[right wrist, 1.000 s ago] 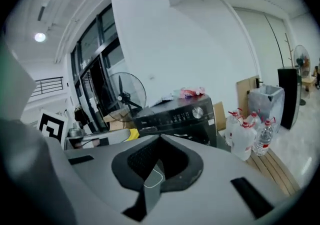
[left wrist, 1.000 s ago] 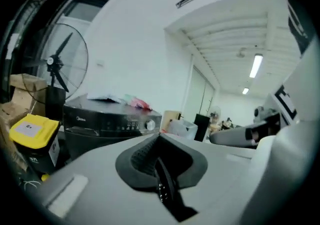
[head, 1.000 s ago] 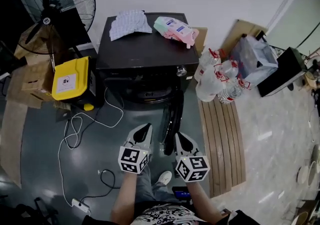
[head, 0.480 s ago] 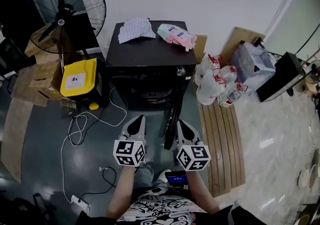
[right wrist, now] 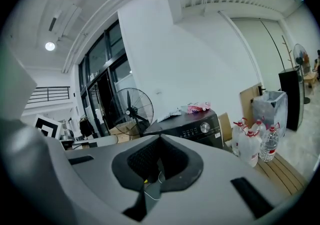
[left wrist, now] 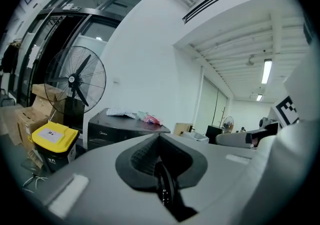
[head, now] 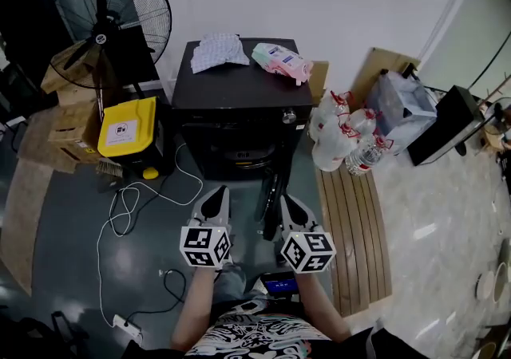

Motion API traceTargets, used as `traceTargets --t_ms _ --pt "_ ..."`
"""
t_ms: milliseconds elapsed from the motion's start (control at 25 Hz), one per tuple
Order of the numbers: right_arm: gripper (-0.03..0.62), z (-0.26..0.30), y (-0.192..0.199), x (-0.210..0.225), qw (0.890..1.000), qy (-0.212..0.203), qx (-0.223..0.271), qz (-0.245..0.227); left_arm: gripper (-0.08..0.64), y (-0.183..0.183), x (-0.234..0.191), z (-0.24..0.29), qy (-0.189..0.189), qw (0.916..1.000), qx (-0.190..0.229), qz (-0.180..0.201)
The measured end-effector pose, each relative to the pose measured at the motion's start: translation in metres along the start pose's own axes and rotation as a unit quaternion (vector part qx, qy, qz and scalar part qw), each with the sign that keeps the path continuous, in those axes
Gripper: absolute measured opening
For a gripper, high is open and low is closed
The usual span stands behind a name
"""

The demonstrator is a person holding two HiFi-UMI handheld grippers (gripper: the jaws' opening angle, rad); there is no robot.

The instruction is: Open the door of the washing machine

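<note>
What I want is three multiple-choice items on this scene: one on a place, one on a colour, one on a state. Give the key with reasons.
1. Where does the pink packet lie?
A) on the floor
B) on top of the washing machine
C) on the fan

2. What colour is the bin lid left of the machine?
A) red
B) blue
C) yellow

3. How do the left gripper and right gripper stand?
A) both shut, empty
B) both open wide
C) left shut on a bottle

Key: 1 B, the packet rests on the machine's black top. 2 C, the lid shows bright yellow in the head view. 3 A, each gripper view shows the jaws together with nothing between them.
</note>
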State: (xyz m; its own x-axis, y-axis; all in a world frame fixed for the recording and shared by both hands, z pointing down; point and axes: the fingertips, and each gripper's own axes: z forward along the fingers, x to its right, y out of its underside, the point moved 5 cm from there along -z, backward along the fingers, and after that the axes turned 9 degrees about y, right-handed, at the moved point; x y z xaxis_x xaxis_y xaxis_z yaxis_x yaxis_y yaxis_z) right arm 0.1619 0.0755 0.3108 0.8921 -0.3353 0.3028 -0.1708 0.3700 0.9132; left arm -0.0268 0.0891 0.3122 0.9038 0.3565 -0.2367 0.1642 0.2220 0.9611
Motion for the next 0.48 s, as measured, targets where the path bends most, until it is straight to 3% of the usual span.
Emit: traceTargets --t_ms 480 --pt "0.002 -0.0018 0.0014 -0.0005 1.0 -0.012 -0.009 -0.012 0.0 -0.0021 0.0053 0.0018 0.0 1.0 0.004 0.004"
